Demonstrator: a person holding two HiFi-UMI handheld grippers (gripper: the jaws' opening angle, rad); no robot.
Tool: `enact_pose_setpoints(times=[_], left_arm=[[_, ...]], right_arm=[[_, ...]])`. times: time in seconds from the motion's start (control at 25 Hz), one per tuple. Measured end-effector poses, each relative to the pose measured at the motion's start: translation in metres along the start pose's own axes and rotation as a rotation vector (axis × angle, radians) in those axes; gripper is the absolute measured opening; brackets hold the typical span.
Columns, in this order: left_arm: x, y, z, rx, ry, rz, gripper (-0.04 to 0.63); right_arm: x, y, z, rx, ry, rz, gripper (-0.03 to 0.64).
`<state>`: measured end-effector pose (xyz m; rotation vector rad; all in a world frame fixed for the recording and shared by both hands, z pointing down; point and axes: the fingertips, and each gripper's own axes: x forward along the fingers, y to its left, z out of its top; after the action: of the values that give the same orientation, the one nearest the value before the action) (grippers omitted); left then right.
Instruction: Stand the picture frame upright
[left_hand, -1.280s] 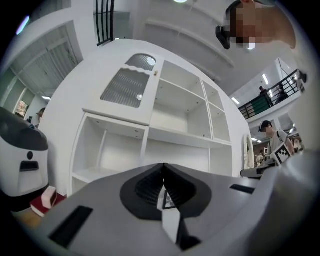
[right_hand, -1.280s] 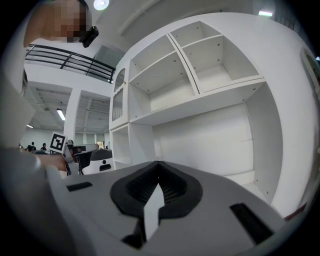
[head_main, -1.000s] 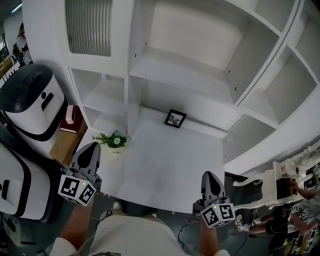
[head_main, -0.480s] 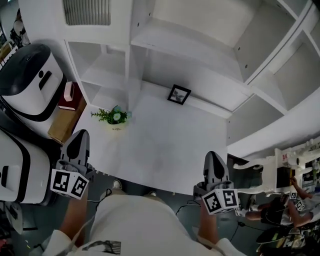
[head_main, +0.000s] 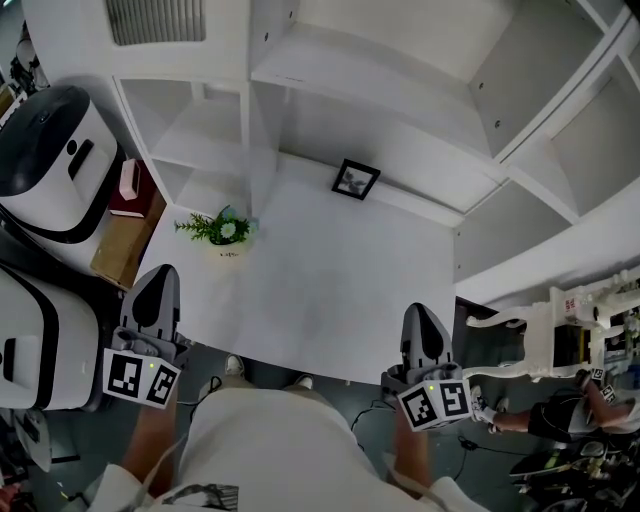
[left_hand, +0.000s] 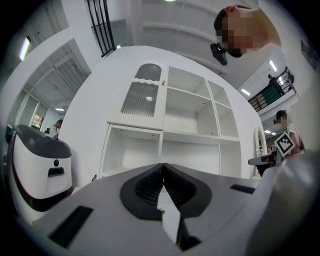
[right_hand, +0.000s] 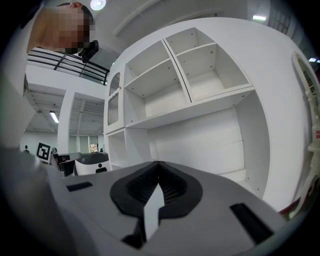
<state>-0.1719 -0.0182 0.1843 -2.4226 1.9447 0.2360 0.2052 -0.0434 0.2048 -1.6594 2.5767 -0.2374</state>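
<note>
A small black picture frame (head_main: 355, 179) sits at the back of the white desk surface (head_main: 330, 270), close to the shelf unit's rear wall. From the head view I cannot tell whether it lies flat or leans. My left gripper (head_main: 157, 295) hovers at the desk's front left corner, shut and holding nothing. My right gripper (head_main: 421, 333) hangs at the front right edge, also shut and empty. Both are far from the frame. In the left gripper view (left_hand: 163, 166) and the right gripper view (right_hand: 158, 164) the jaws meet with nothing between them.
A small potted green plant (head_main: 222, 230) stands on the desk's left side. White open shelves (head_main: 400, 80) rise behind and to the right. White-and-black machines (head_main: 50, 165) and a cardboard box (head_main: 118, 262) with a red item stand to the left. A person sits at far right (head_main: 590, 410).
The head view has shifted, so the frame and plant sit higher in the picture. The left gripper has dropped slightly toward the desk's front left corner. Both grippers stay shut.
</note>
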Motion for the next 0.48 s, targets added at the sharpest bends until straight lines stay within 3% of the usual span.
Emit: enact_pose_setpoints(times=[0.48], left_arm=[[0.006, 0.003, -0.009, 0.004, 0.013, -0.012, 0.018]], right_arm=[[0.015, 0.010, -0.006, -0.015, 0.030, 0.013, 0.008]])
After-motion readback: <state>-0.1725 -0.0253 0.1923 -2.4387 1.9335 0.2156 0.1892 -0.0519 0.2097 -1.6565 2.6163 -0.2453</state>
